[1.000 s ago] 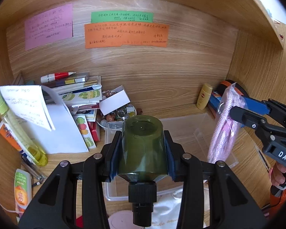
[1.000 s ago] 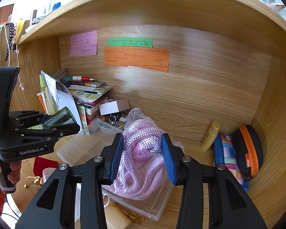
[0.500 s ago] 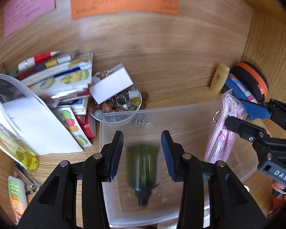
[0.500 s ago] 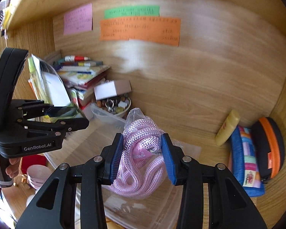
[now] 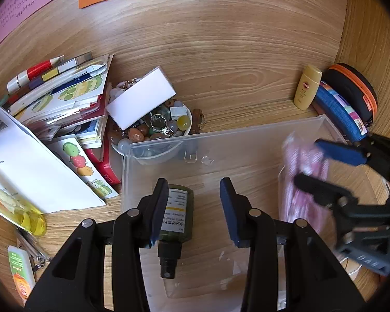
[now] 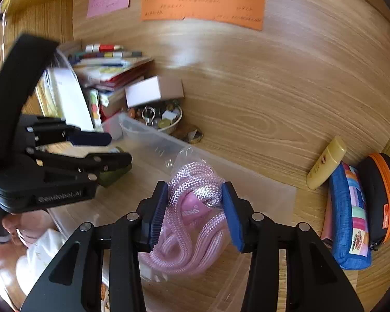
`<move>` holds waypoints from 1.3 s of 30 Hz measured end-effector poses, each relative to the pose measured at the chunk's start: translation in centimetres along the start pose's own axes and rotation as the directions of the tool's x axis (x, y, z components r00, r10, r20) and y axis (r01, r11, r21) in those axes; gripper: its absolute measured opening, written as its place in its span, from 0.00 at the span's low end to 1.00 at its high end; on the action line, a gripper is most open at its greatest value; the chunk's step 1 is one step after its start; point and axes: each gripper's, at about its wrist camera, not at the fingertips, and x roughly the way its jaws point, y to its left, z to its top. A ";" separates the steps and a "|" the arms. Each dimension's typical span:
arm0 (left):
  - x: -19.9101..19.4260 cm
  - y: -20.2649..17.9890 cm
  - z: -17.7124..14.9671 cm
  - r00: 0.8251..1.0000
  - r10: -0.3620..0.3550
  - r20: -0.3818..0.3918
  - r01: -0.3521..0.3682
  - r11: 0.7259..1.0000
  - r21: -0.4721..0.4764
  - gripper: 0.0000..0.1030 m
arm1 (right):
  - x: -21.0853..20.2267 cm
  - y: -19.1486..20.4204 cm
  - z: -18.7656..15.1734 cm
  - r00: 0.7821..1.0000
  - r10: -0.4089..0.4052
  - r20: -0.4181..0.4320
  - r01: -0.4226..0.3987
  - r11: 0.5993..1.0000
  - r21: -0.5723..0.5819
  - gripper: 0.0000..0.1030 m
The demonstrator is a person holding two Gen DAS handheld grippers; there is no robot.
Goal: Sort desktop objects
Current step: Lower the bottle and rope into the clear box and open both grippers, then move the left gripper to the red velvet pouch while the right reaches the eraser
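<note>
A dark green spray bottle (image 5: 176, 213) lies on its side on the floor of a clear plastic bin (image 5: 247, 135), nozzle toward me. My left gripper (image 5: 193, 187) hovers over it, open, nothing between its pads; the bottle sits under the left finger. In the right wrist view the bottle (image 6: 114, 174) shows below the left gripper (image 6: 121, 148). My right gripper (image 6: 194, 186) holds a clear bag of pink rope (image 6: 192, 223) over the bin's right side. Its jaws are opening, with both pads still against the bag. It appears blurred in the left wrist view (image 5: 306, 160).
Behind the bin stand a bowl of trinkets (image 5: 158, 127) with a white box (image 5: 140, 98) on it and a stack of books (image 5: 65, 96). A yellow tube (image 5: 306, 88), blue pouch (image 5: 338, 111) and black-orange case (image 5: 356, 88) line the right wall.
The green bottle left my left gripper and dropped into the bin. Both grippers came down and tilted toward the bin; the right one still carries the rope bag.
</note>
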 end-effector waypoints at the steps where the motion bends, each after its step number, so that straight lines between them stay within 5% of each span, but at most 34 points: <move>1: -0.1 0.0 0.0 1.000 0.001 0.001 -0.001 1.000 0.000 0.40 | 0.5 0.2 0.0 1.000 0.003 -0.012 -0.003 1.000 -0.006 0.39; 5: -0.4 0.1 -0.1 1.000 0.011 0.008 -0.011 1.000 0.000 0.45 | 1.8 0.7 -0.3 0.998 0.019 -0.061 -0.021 0.999 -0.024 0.41; 8: -0.8 0.1 -0.2 1.000 0.019 0.022 -0.019 1.000 -0.003 0.49 | 1.6 1.1 -0.4 0.998 -0.001 -0.064 -0.002 0.999 -0.043 0.59; 10: -1.2 0.3 -0.3 0.999 0.020 0.029 -0.020 1.000 -0.006 0.50 | 1.2 1.1 -0.4 0.999 -0.014 -0.050 0.011 0.999 -0.050 0.62; 16: -3.5 -0.2 -0.5 0.996 0.049 0.080 -0.050 0.999 0.013 0.77 | -1.0 1.0 0.2 0.998 -0.059 0.007 0.060 0.997 -0.053 0.78; 22: -7.1 -0.5 -0.9 0.986 0.064 0.157 -0.070 0.997 0.033 0.91 | -3.4 0.6 0.5 0.994 -0.096 0.045 0.098 0.995 -0.037 0.84; 39: -17.1 1.9 -5.6 0.943 0.116 0.313 -0.113 0.993 -0.028 0.97 | -13.3 -1.3 -3.3 0.968 -0.198 0.157 0.192 0.980 0.047 0.99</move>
